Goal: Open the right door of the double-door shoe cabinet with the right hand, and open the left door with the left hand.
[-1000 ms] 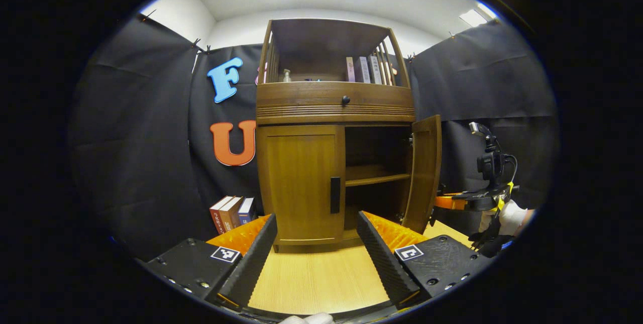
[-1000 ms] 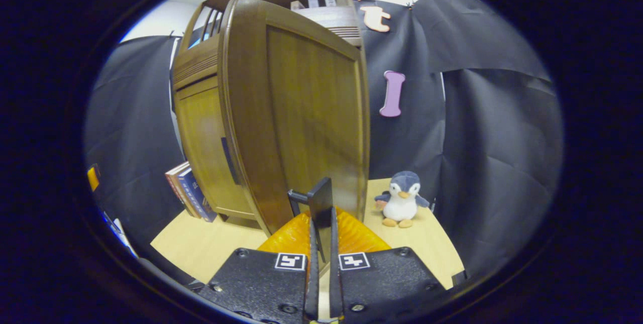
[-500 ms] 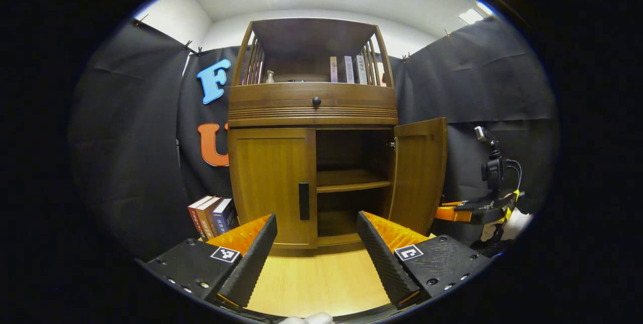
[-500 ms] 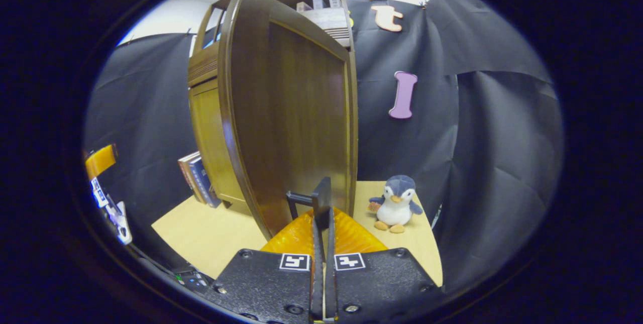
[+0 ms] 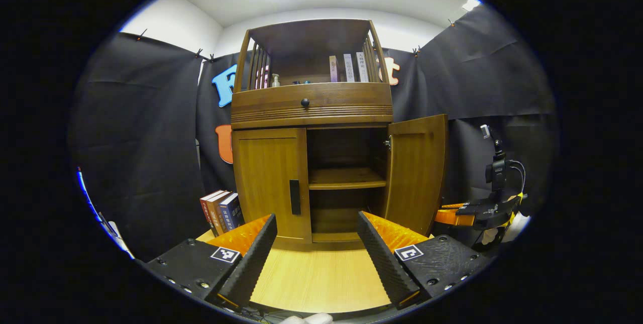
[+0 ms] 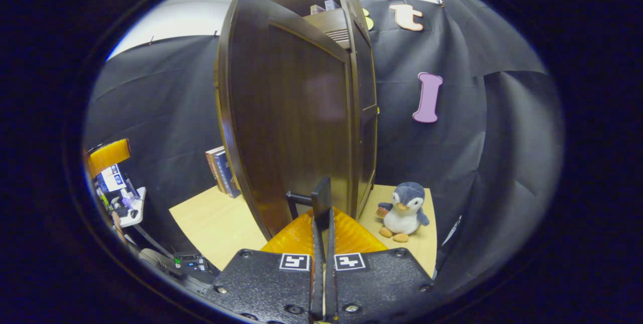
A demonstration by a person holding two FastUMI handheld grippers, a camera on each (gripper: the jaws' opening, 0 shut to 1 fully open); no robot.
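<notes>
Right now the right gripper (image 6: 322, 223) is clamped on the right door's handle (image 6: 319, 202), right door (image 6: 296, 123) swung wide ahead of its fingers. Left gripper (image 5: 316, 243) fingers spread apart over the wooden floor (image 5: 316, 279); left door (image 5: 269, 183) closed just beyond, handle (image 5: 295, 197) untouched.

Left tongs (image 5: 316, 243) gape before the closed left door (image 5: 269, 183); right door (image 5: 414, 173) open
</notes>
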